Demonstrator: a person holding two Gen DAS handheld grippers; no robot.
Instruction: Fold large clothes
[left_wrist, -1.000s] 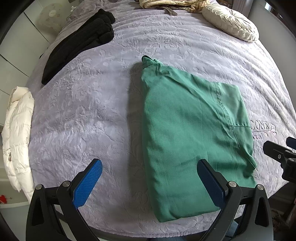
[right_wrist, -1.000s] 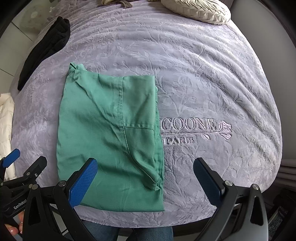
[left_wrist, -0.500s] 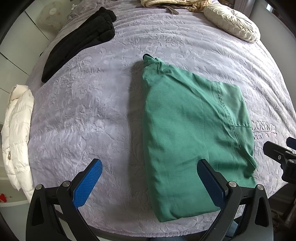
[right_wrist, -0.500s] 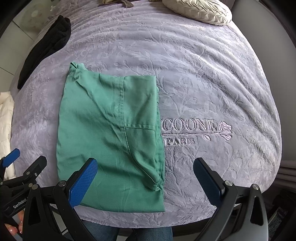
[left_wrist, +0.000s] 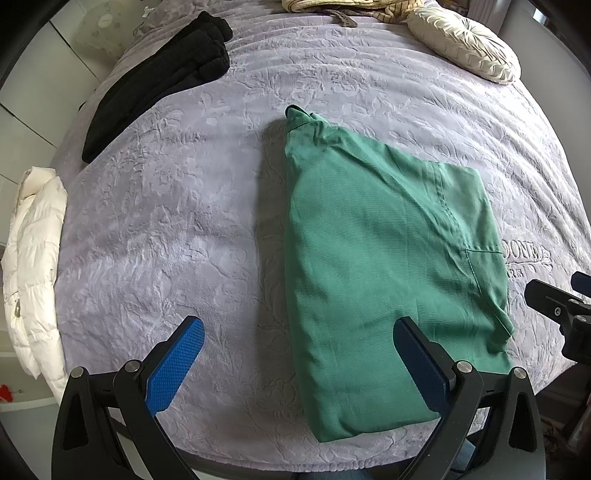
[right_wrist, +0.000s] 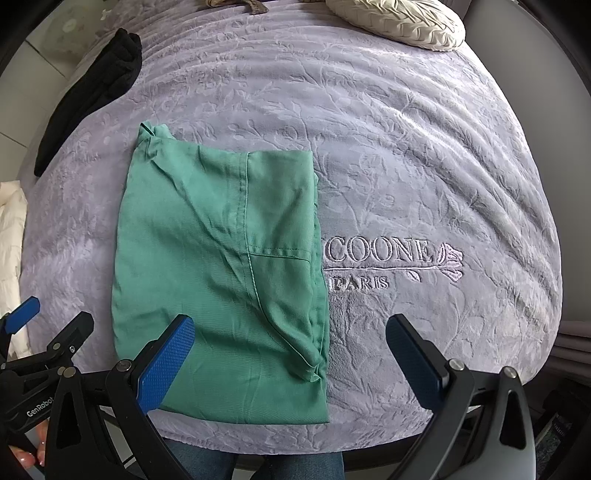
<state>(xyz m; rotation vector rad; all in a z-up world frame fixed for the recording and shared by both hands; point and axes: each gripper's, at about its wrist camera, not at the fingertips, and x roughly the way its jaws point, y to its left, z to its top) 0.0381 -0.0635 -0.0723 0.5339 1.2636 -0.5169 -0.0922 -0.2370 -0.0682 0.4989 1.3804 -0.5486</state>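
A green garment (left_wrist: 380, 273) lies folded into a long panel on the lilac bedspread (left_wrist: 177, 229), its collar end pointing away from me. In the right wrist view the same green garment (right_wrist: 221, 273) lies left of centre, a stitched seam running down it. My left gripper (left_wrist: 295, 365) hovers open above the garment's near left edge, holding nothing. My right gripper (right_wrist: 291, 362) is open too, over the near right edge, with its left pad (right_wrist: 166, 365) above the cloth. The left gripper's body (right_wrist: 44, 354) shows at the lower left there.
A black folded garment (left_wrist: 159, 81) lies at the far left of the bed. A white puffer jacket (left_wrist: 33, 273) hangs over the left edge. A cream round cushion (left_wrist: 465, 44) and a beige bundle (left_wrist: 332, 5) sit at the far end. Embroidered lettering (right_wrist: 376, 258) marks the bedspread.
Both grippers have drifted very slightly; the garment sits a touch lower in the views. Nothing was grasped or let go.
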